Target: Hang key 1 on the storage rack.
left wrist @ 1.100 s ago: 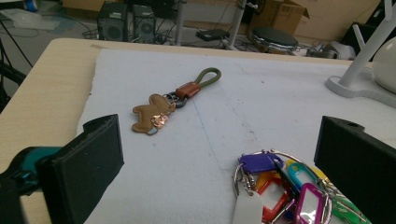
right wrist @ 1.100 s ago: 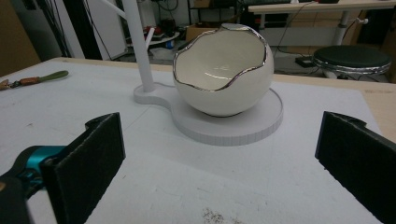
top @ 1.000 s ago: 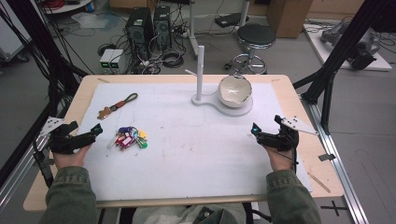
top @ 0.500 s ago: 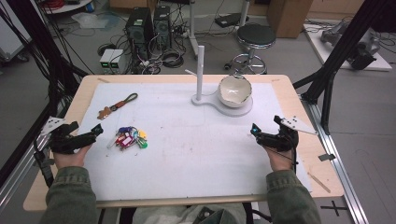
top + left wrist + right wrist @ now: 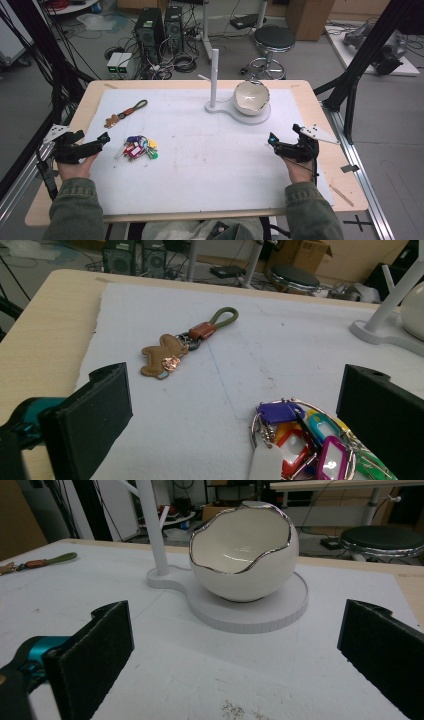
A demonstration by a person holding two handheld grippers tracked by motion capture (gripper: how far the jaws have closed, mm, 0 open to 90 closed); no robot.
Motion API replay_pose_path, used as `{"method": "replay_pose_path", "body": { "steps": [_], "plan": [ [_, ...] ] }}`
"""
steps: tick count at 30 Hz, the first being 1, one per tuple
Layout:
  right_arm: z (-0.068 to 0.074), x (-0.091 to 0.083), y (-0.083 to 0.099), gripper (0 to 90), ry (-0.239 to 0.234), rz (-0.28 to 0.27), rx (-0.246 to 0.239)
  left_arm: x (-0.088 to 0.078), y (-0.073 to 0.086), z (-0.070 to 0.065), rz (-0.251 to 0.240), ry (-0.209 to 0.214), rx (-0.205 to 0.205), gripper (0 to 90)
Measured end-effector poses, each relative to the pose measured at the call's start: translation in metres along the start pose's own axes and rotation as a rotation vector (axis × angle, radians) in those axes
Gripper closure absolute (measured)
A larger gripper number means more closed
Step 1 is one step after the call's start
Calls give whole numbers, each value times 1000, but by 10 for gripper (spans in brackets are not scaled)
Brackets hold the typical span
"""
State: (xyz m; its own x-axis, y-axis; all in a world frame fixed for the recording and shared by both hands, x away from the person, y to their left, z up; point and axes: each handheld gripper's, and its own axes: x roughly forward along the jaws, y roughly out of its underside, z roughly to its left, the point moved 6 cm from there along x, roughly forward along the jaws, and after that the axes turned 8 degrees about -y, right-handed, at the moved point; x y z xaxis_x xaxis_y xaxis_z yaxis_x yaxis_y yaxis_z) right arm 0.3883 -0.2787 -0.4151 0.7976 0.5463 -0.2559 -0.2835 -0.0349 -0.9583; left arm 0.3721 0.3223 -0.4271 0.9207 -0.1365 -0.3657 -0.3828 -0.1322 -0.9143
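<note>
Well, both hands are resting at the near corners of the surface (image 5: 310, 100), each holding a tool. The left tool (image 5: 102, 139) is lying at the left edge of the white mat (image 5: 210, 160), its jaws spread wide and gripping nothing; in the left gripper view the two black jaws are standing far apart. The bunch of coloured key tags (image 5: 140, 148) is lying on the mat just beside that tool's tip, toward the middle, not touching it; in the left gripper view it (image 5: 305, 440) is sitting low between the jaws, nearer the right one. Farther back on the mat, the brown keychain with the green loop (image 5: 125, 114) is lying flat, well apart from the tags, with bare mat between.

The right tool (image 5: 272, 140) is hovering or resting at the right side, I cannot quite tell which, jaws also wide apart and empty. Ahead of it the white egg-shaped bowl (image 5: 245, 555) with the silver jagged rim is sitting upright on the round pad of a white stand (image 5: 280, 612), whose thin post (image 5: 214, 75) is rising just to the bowl's left. Nothing is blocking either tool's path. Beyond the surface, a black stool (image 5: 275, 40) and computer towers (image 5: 160, 27) are standing among cables on the floor.
</note>
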Motion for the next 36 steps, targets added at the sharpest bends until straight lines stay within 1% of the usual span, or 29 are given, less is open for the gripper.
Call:
{"method": "replay_pose_path", "body": {
  "steps": [2,6,8,9,10,13,15,19,21,23,25,28,30,32,33,36],
  "plan": [
    [0,0,0,6,2,0,-3,1,-1,0,3,3,-1,17],
    [0,0,0,6,6,3,2,2,-4,-2,7,28,-15,17],
    [0,0,0,6,7,4,-2,3,-6,-4,5,32,-10,17],
    [0,0,0,6,7,4,-2,4,-7,-5,12,30,-4,17],
    [0,0,1,6,6,4,-3,6,-8,-6,20,25,11,17],
    [0,-1,0,6,7,4,-6,8,-14,-8,21,18,32,17],
    [1,-1,0,6,7,6,-8,11,-16,-10,28,9,60,17],
    [1,-1,1,6,4,7,-3,17,-20,-15,50,20,89,17],
    [1,-1,1,6,6,8,-5,20,-22,-18,50,23,89,17],
    [1,-1,1,6,7,7,-6,23,-25,-20,56,25,100,16],
    [1,-1,1,6,8,8,-6,25,-28,-23,51,27,107,17],
    [1,-2,1,6,7,8,-7,29,-31,-29,67,33,138,17],
    [1,-1,1,6,7,8,-7,31,-34,-34,68,44,142,17],
    [1,-1,1,6,9,8,-9,34,-36,-37,66,46,147,17],
    [2,-1,1,6,9,10,-13,35,-38,-38,57,50,142,17],
    [2,-1,1,6,8,11,-19,39,-41,-40,65,61,139,17]
  ]
}}
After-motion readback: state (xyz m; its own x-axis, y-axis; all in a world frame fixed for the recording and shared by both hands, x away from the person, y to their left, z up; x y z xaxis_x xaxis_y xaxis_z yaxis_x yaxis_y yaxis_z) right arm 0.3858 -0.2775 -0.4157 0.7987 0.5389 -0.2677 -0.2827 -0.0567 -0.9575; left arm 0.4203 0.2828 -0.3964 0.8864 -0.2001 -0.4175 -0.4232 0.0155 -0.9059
